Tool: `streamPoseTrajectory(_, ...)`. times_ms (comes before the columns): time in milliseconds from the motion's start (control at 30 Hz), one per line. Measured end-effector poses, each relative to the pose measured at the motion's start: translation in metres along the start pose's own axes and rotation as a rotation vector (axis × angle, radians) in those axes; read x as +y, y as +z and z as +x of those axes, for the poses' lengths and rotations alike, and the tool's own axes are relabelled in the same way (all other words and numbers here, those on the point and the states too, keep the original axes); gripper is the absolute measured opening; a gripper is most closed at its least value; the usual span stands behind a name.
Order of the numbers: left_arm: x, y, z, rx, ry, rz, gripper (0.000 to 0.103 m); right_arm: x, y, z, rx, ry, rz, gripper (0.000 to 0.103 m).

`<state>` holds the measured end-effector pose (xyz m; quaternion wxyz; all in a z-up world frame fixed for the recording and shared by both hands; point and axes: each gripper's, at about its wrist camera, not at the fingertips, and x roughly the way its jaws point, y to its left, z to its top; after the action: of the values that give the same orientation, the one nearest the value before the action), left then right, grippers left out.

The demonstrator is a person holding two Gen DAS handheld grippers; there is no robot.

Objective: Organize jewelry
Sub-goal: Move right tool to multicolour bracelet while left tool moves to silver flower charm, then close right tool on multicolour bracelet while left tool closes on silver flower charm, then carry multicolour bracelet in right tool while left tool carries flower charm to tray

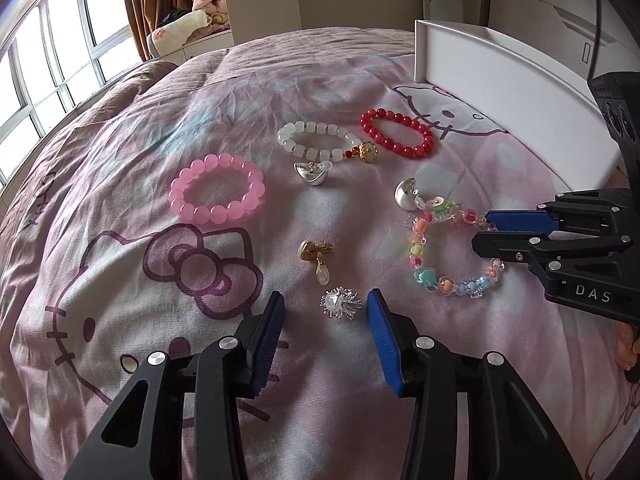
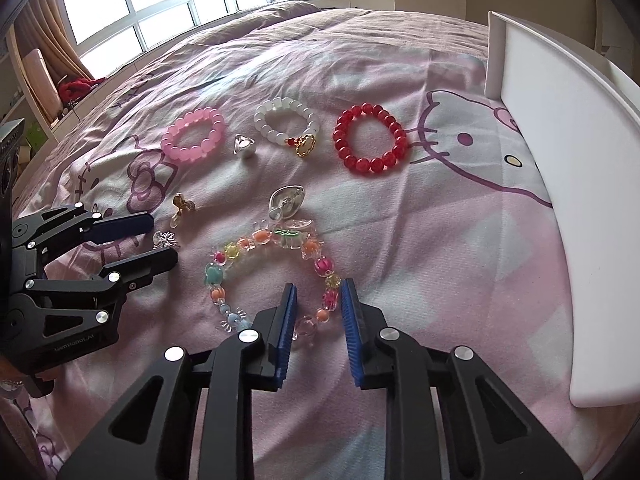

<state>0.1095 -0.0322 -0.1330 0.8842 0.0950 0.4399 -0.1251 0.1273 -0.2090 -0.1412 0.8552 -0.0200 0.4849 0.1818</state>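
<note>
A bed [image 1: 120,264] with a pink cartoon-cat cover carries scattered jewelry. The left gripper [image 1: 325,308] has its fingers partly open on either side of a silver pearl brooch [image 1: 340,303] – no contact visible. The right gripper [image 2: 319,294] has its fingers narrowly apart around the near-right beads of a multicolored bracelet [image 2: 224,276]. Pink, white and red bracelets lie farther off. A white tray wall [image 2: 560,160] bounds the right edge; bare cover lies near.

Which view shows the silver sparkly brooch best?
Left wrist view: the silver brooch lies sharp and unobstructed between the left gripper fingertips. In the right wrist view it is small, at the frame's left.
</note>
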Motion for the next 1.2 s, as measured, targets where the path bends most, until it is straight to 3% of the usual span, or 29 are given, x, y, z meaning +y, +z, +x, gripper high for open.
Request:
streamPoseTrajectory(167, -0.001, 0.001, 0.005, 0.027, -0.034, -0.014, 0.025, 0.000, -0.002, 0.001, 0.006, 0.058, 0.021, 0.017)
streamPoseTrajectory(300, 0.006, 0.001, 0.003, 0.034, -0.069, -0.061, 0.025, -0.004, -0.003, -0.003, 0.012, 0.107, 0.072, 0.014)
streamPoseTrajectory(333, 0.008, 0.000, 0.002, 0.037, -0.076, -0.073, 0.025, -0.004, -0.003, -0.005, 0.010, 0.116, 0.081, 0.008)
streamPoseTrajectory(667, 0.021, -0.006, -0.015, 0.038, -0.084, -0.141, 0.025, -0.002, -0.007, -0.031, -0.037, 0.136, 0.107, 0.008)
streamPoseTrajectory(1200, 0.003, 0.015, -0.062, -0.054, -0.092, -0.092, 0.025, -0.008, -0.001, -0.111, -0.209, 0.136, 0.136, 0.008)
